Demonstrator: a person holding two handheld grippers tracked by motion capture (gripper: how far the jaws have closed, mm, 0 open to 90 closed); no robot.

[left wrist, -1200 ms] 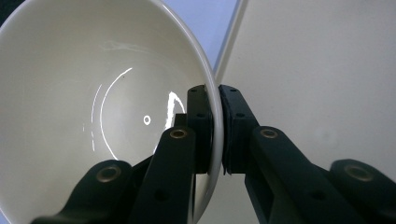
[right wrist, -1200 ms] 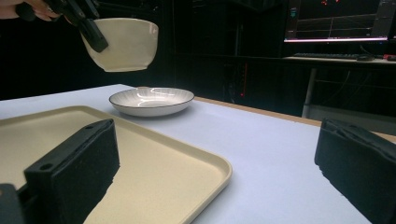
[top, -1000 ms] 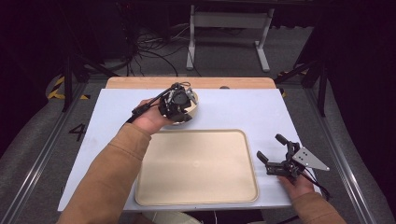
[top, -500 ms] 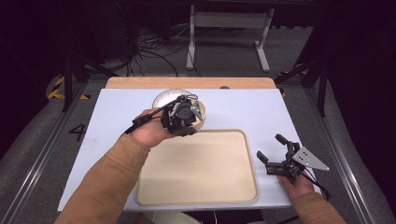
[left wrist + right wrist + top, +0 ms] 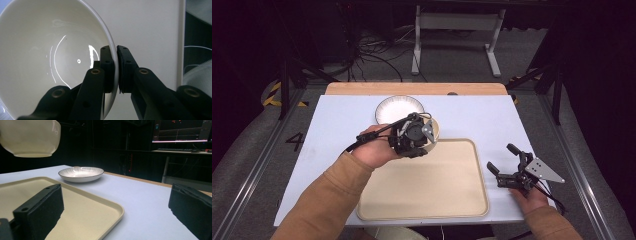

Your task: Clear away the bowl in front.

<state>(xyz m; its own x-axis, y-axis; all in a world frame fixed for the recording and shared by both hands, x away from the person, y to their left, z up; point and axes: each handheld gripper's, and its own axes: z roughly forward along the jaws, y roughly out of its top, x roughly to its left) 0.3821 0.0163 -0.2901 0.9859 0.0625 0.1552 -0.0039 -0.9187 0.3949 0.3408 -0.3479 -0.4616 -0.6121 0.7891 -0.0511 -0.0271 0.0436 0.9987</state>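
Left gripper [image 5: 414, 136] clamps the rim of a cream bowl [image 5: 432, 131], one jaw inside the wall and one outside, and I hold the bowl in the air over the far edge of the beige tray [image 5: 472, 210]. From my seat at the controls, the step in hand looks like carrying the bowl across to set it on the tray. To do that well I would keep the pinch firm, since it grips only a thin edge and the glazed wall could slip or swing, level the bowl before lowering, and put it down gently on the flat middle of the tray rather than on its raised lip. Right gripper [image 5: 504, 165] rests with its jaws apart on the white table [image 5: 327, 130] just beside the tray's right edge, holding nothing. A striped plate [image 5: 400, 108] sits on the table beyond the bowl.

In the left gripper view the pads [image 5: 108, 67] meet tight on the bowl [image 5: 50, 57] and its shiny inside looks bare, which the high view hides behind the hand. The right gripper view gives the clearance: the bowl [image 5: 32, 137] hangs well above the tray [image 5: 82, 205], with the plate [image 5: 81, 173] behind.
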